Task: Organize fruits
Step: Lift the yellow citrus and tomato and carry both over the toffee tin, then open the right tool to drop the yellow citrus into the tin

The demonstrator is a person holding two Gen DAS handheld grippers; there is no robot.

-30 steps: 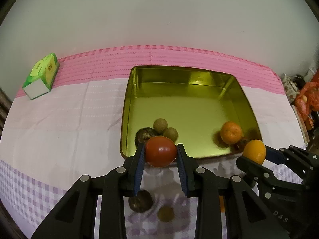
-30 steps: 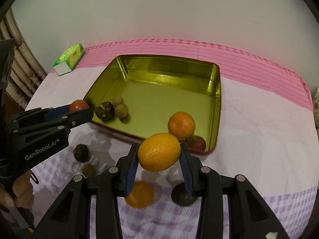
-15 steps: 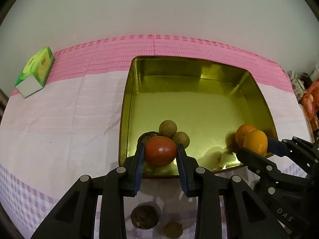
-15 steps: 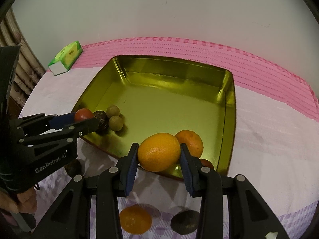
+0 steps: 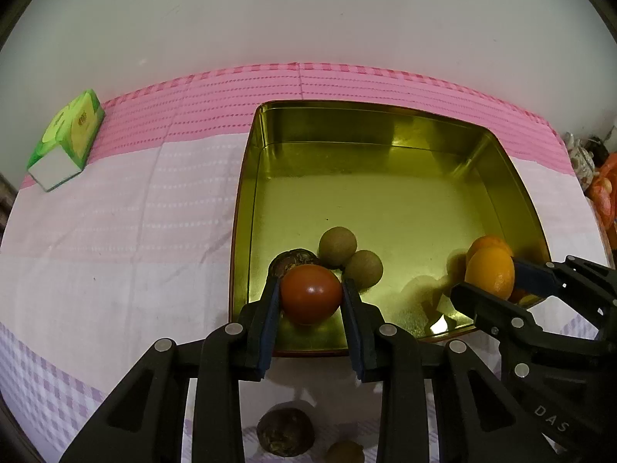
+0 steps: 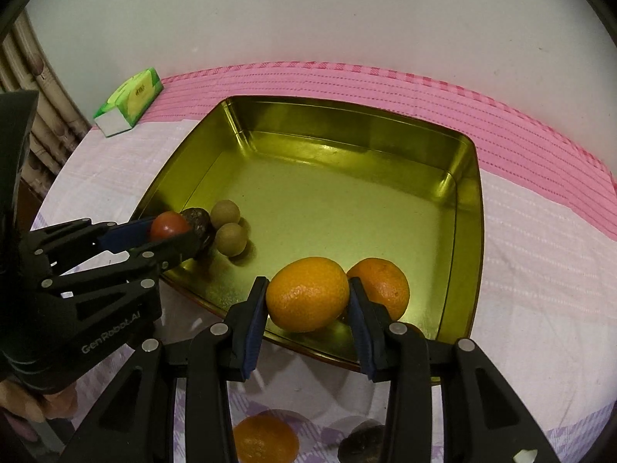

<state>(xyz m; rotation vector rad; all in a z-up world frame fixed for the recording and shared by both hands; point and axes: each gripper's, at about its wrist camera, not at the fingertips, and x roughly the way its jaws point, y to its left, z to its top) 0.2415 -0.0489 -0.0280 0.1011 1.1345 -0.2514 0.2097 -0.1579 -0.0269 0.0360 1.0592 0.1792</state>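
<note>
Tin tray (image 5: 246, 208) on the tablecloth (image 5: 115, 231), tissue box (image 5: 67, 141) far left, longans (image 5: 337, 246) inside near edge.

My left claw (image 5: 311, 301) is clamped, both blue-padded fingers (image 5: 270, 318) pressed against the sides of what it holds, and it reaches forward, level and low. My right claw (image 6: 307, 301) is clamped the same way, its fingers (image 6: 254, 318) pinching from either side. My left hand (image 6: 36, 405) grips its handle at the frame's lower left edge.
</note>
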